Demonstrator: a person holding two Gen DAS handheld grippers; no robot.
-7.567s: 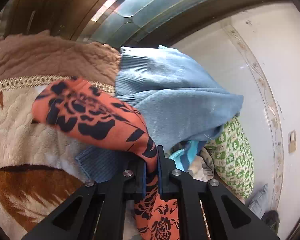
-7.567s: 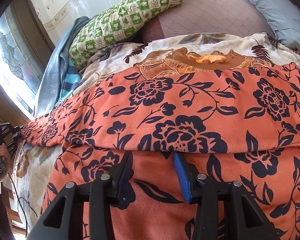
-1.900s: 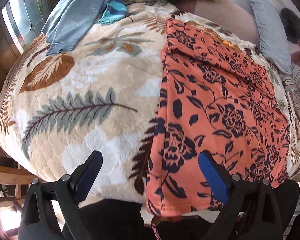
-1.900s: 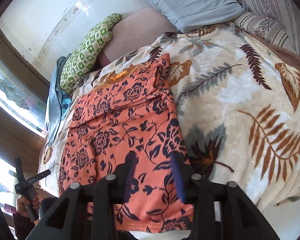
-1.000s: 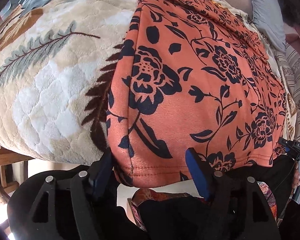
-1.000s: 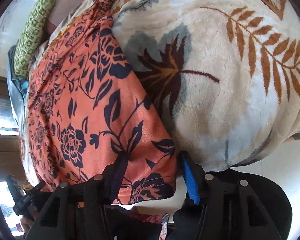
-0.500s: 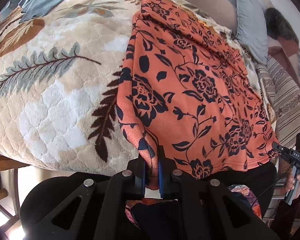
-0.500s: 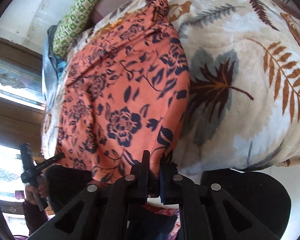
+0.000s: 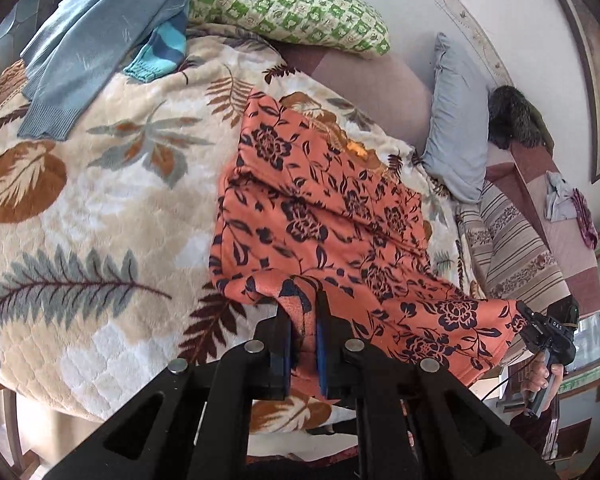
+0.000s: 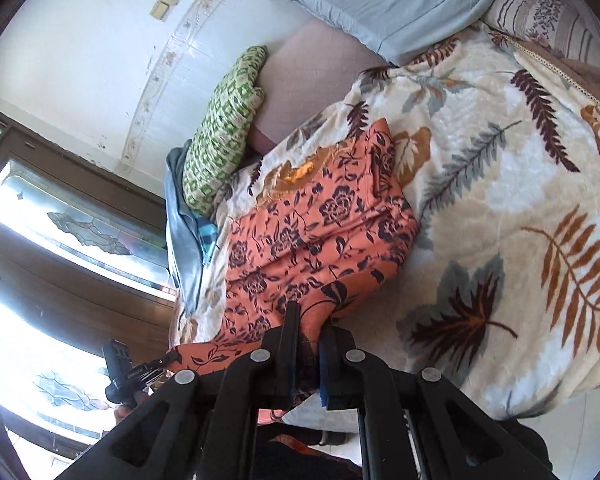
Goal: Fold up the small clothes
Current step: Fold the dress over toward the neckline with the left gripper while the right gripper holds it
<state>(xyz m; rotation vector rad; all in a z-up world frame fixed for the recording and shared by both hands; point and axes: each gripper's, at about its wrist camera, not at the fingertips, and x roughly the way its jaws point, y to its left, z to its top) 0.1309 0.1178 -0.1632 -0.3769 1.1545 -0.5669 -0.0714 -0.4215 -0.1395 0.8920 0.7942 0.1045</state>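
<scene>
A bed covered by a cream plush blanket (image 9: 100,208) printed with brown, grey and rust leaves fills both wrist views, set against a white wall with a patterned border strip and, in the right wrist view, a dark wood-framed window with leaded glass (image 10: 80,224). At the head of the bed lie a green-and-white checked pillow (image 9: 288,4), a pale blue pillow (image 9: 456,136) and a mauve quilted bolster (image 9: 364,84); a blue knitted garment (image 9: 88,40) is heaped at the blanket's far left corner in the left wrist view. The orange garment with dark floral print (image 9: 332,216) lies lengthwise on the blanket, its neckline toward the pillows and its near hem raised off the surface. The left gripper (image 9: 302,344) is closed tight, its blue-padded fingers (image 9: 284,348) pinching one near corner of the hem, with fabric bunched between them. The right gripper (image 10: 306,356) is likewise clamped on the opposite near corner, cloth gathered between its pads. The hem hangs stretched between the two grippers, and the lifted portion appears to sag over the part resting flat, though motion blur makes the fold line uncertain. Each gripper shows in the other's view, held by a hand (image 9: 540,376) at the frame's edge.
</scene>
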